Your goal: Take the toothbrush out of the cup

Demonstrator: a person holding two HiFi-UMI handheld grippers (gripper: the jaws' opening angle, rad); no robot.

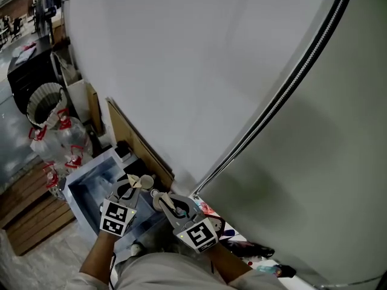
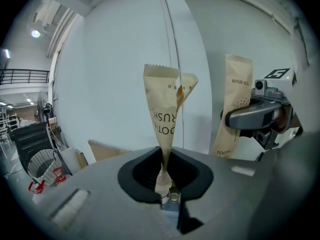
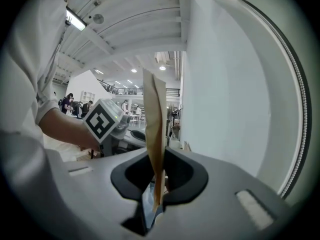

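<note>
A tan paper-wrapped toothbrush (image 2: 164,114) is pinched in the left tongs (image 2: 167,186), a second tan packet (image 3: 154,124) in the right tongs (image 3: 156,184); removal is judged done, and setting down is called for next.

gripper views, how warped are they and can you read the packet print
Left gripper view: fisheye, dark corners, wall lines bow; the left toothbrush packet is sharp, print readable. Right gripper view: same bowing, the right packet is edge-on, no print shows. Head view: dim, greyish.
</note>
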